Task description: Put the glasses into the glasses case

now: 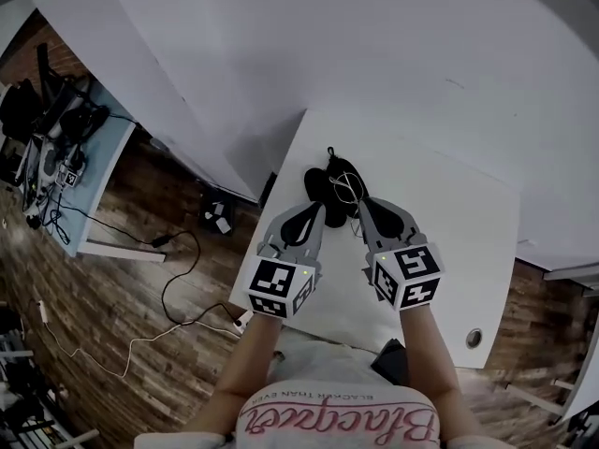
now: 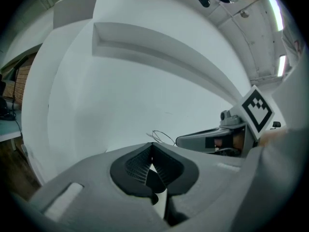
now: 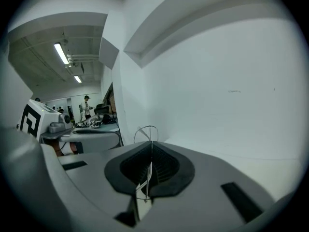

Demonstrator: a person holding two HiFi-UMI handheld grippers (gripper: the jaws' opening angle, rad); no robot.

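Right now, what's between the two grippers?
In the head view, the black glasses case and wire-framed glasses lie between left gripper and right gripper, which is shut on the frame.

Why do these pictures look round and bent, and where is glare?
Head view: a wide lens bows the table edges, corners darken, the case is a black blot. Left gripper view: black round rim, the ledge curves, lights glare top right. Right gripper view: lamps flare top left, the right gripper looks soft, the glasses thin but clear.
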